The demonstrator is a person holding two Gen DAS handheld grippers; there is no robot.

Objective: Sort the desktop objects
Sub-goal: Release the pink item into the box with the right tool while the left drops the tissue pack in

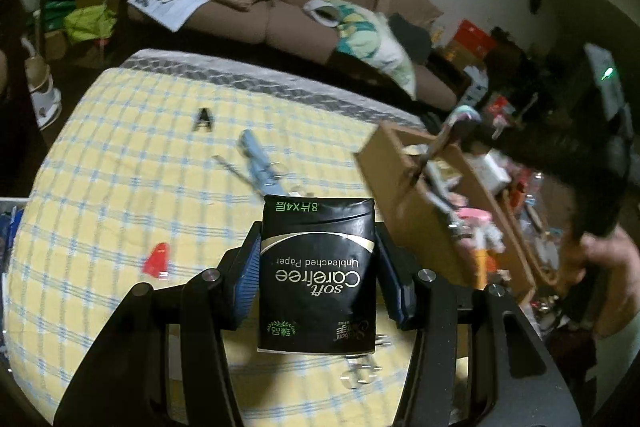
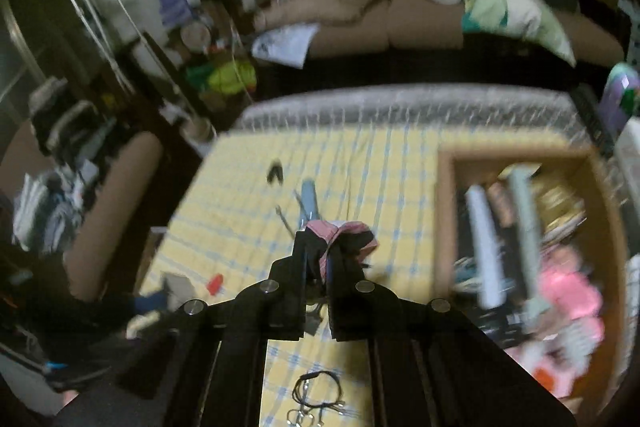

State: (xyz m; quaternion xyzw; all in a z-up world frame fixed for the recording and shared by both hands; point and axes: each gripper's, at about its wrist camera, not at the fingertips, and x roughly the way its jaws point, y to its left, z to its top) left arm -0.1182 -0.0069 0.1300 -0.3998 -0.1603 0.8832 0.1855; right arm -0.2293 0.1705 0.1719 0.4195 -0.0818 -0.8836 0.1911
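My left gripper is shut on a black pack of Carefree tissues, held above the yellow checked tablecloth. My right gripper is shut on a small pink and black packet, held above the cloth left of the cardboard box. The box holds several sorted items. A blue pen-like object, a black binder clip and a red clip lie on the cloth.
A black cord with metal rings lies near the table's front edge. A brown sofa with cushions stands behind the table. Clutter fills the floor on the left. The other hand shows at right.
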